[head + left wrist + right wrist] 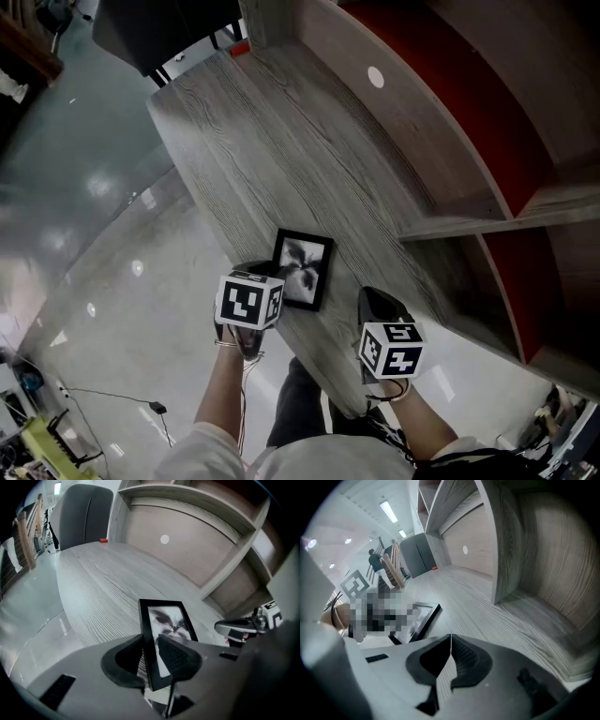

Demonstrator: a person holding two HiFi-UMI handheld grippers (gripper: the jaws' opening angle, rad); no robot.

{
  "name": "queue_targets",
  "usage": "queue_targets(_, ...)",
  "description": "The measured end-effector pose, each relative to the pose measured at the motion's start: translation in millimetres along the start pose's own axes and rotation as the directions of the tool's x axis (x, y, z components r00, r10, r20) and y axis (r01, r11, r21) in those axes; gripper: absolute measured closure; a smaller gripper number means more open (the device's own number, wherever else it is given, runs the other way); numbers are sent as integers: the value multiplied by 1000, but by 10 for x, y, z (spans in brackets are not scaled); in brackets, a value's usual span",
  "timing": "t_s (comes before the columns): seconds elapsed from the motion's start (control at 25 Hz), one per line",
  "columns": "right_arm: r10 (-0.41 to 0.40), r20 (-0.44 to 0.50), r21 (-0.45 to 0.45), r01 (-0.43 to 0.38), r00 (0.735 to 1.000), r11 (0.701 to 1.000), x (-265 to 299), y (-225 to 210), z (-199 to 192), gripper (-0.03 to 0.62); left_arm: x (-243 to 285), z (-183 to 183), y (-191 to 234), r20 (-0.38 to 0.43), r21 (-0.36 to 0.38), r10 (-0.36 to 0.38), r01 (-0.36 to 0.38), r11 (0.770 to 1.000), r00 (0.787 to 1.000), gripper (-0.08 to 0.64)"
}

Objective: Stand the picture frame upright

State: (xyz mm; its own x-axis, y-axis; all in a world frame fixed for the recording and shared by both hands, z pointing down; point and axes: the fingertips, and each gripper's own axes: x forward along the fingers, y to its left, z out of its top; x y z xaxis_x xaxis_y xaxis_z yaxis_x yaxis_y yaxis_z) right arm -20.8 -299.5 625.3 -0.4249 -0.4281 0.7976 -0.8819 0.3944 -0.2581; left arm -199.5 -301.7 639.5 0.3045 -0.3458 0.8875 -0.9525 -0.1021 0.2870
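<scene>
A black picture frame (pixel 303 270) with a grey abstract print lies near the front edge of the grey wood desk (pixel 281 141). My left gripper (pixel 270 284) is shut on its near left edge. In the left gripper view one pad sits behind the frame (pixel 168 620) and the other presses on the glass, with the left gripper (pixel 151 651) pointing steeply down. The frame (pixel 423 616) looks tipped slightly, its right edge on the desk. To the right of the frame my right gripper (pixel 380 305) hovers over the desk, and in its own view the right gripper (pixel 451 648) is shut and empty.
A wooden shelf unit (pixel 469 141) with red backing runs along the desk's far right side. A dark grey chair (pixel 159 28) stands beyond the desk's far end, near a small orange object (pixel 240 49). The desk's edge drops to shiny floor (pixel 84 216) on the left.
</scene>
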Motion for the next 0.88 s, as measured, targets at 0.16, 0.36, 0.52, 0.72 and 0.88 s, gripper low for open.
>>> queue_targets(0.16,10,3,6,-10,1000,1000,-6,-8,-18,560,10,3,0,3,-8,-27,27,1000,1000,445)
queue_targets(0.36,17,19,8,-17,1000,1000,-38,-9,-17,560,-1,13,16,11,-27,-54,55,998,998,463)
queue_targets(0.52,10,28,7,-10,1000,1000,-101,-36,-42,560,-26,1,39,60,-69,-49,53,996,997,483)
queue_targets(0.72,-11,46,9,11,999,1000,-191,-131,-64,560,-47,26,21,107,-90,-32,42,995,994,487)
queue_targets(0.88,-27,65,20,25,998,999,-280,-169,-95,560,-144,32,-38,168,-82,9,5,997,986,488)
